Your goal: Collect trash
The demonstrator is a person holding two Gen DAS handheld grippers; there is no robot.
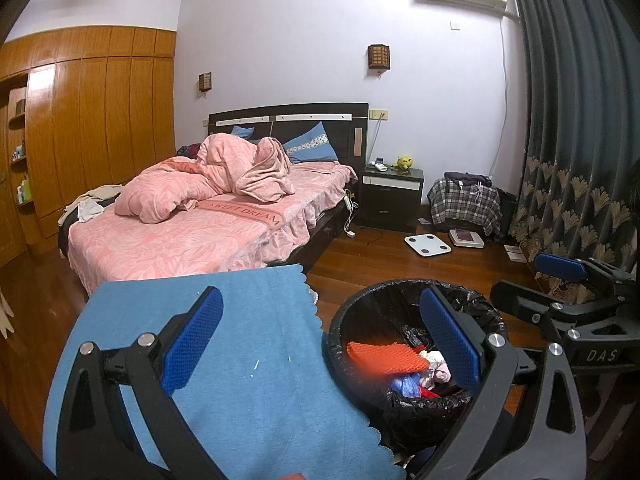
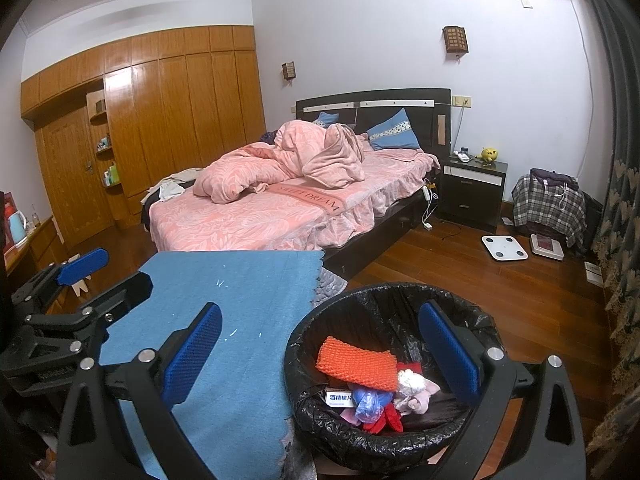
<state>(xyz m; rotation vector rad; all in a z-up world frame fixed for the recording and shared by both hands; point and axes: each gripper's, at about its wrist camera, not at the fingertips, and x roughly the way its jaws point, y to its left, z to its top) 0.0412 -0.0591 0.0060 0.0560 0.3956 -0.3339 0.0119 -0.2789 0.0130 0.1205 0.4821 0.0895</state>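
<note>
A round bin with a black liner (image 1: 400,286) (image 2: 384,292) stands on the floor beside a table under a blue cloth (image 1: 240,380) (image 2: 224,312). Inside lie an orange knitted piece (image 2: 354,364) (image 1: 384,358), a white labelled box (image 2: 339,397), blue plastic (image 2: 370,400), red scraps and pale tissue (image 2: 412,384). My left gripper (image 1: 320,344) hangs open over the table edge and bin, holding nothing. My right gripper (image 2: 320,348) is open above the bin, empty. Each gripper shows in the other's view, the right gripper (image 1: 520,276) and the left gripper (image 2: 108,276).
A bed with pink bedding (image 1: 192,216) (image 2: 280,204) fills the middle of the room. A dark nightstand (image 2: 470,192), a white scale (image 2: 504,247) and a plaid-covered pile (image 2: 550,204) sit on the wood floor. Patterned curtains (image 1: 568,160) hang at the right, a wooden wardrobe (image 2: 160,128) at the left.
</note>
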